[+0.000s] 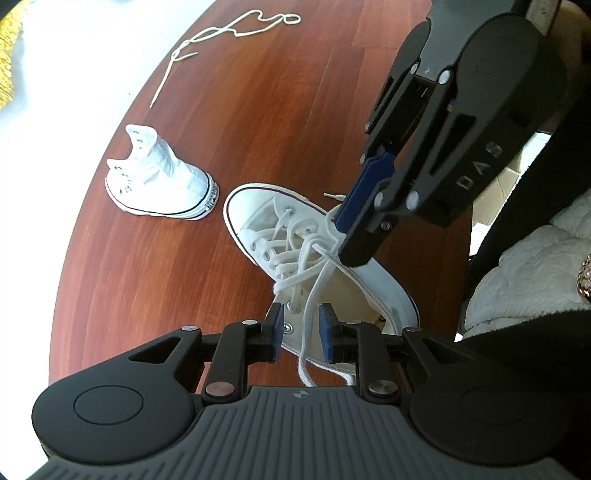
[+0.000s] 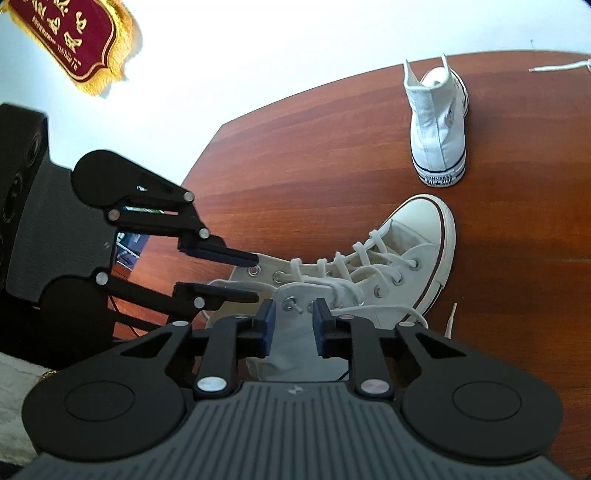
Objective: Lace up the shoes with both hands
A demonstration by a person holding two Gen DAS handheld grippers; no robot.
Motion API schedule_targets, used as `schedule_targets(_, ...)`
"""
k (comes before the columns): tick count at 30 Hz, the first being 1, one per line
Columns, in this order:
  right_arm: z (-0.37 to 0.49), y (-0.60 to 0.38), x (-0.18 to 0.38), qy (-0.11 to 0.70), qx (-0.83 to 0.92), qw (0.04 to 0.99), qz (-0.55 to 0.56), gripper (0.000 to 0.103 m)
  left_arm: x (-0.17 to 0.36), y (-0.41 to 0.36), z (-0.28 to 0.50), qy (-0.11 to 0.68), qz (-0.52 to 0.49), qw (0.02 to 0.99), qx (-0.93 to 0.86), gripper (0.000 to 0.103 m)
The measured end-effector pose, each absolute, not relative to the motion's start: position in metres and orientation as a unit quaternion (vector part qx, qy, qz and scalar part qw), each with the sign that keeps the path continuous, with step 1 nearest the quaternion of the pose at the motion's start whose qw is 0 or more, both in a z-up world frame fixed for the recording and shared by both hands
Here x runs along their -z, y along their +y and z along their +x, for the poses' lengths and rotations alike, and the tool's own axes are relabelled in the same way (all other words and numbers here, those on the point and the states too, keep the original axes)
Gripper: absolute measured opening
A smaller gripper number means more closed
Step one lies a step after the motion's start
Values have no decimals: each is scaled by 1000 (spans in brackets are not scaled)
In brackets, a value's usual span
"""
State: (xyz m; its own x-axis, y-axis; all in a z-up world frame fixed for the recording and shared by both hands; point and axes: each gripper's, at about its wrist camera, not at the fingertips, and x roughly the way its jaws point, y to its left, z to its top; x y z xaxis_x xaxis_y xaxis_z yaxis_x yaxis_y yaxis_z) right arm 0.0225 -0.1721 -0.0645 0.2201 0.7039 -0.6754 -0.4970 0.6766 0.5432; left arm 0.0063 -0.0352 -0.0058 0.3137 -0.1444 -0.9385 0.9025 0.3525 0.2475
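Near shoe [image 1: 295,236]: white canvas high-top, red line round the sole, lying tilted on the table [image 1: 258,110], toe pointing away from the table edge. White lace [image 1: 314,295] crossed through the lower eyelets, top eyelets bare, loose ends trailing over the collar. Second shoe [image 1: 159,177]: matching white high-top, unlaced, upright, well beyond the near shoe's toe. Spare lace [image 1: 221,33]: white, loose squiggle, further out past the second shoe

I see a reddish-brown wooden worktop [image 1: 280,110]. On it lie a partly laced white canvas high-top shoe [image 1: 266,221], an unlaced white high-top shoe [image 1: 159,184] standing nearby, and a loose white shoelace [image 1: 221,31] farther off.
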Motion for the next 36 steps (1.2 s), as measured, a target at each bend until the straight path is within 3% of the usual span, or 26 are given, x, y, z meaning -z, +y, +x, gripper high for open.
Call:
schedule_targets(10, 30, -176, 76, 496, -408, 754, 139, 10, 5, -37, 6, 452, 427, 689, 372, 23)
schedule_targets(12, 29, -176, 75, 492, -407, 757, 137, 2, 6, -38, 7, 453, 428, 688, 373, 23)
schedule_targets(36, 1, -180, 62, 496, -300, 812, 71, 2, 10, -31, 16, 403, 485, 689, 357, 31)
